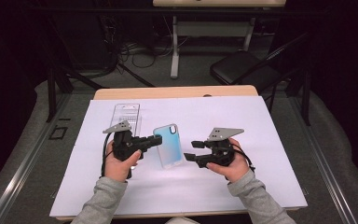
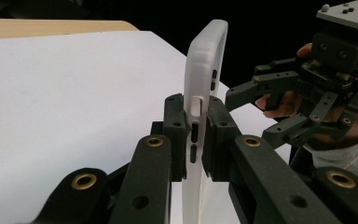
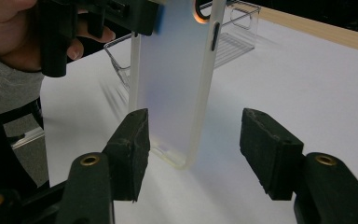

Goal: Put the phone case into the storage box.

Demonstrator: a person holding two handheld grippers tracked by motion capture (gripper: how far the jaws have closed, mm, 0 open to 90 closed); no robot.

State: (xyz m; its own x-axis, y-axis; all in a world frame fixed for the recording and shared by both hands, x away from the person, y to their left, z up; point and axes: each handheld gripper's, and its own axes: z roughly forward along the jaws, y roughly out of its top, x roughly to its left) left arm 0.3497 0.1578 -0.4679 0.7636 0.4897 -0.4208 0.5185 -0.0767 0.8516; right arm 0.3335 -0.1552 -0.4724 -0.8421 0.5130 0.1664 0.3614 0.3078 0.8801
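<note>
The left gripper (image 1: 154, 141) pinched a frosted phone case (image 1: 168, 145) by its edge and held it upright above the white sheet (image 1: 242, 186), its lower corner near the sheet (touching or not, I could not tell). The right gripper (image 1: 195, 152) stood spread, its pads (image 3: 131, 144) clear of the case, facing it from just beside. A clear plastic package (image 1: 126, 115) lay farther back on the sheet. No brand or writing could be read on the case or package.
</note>
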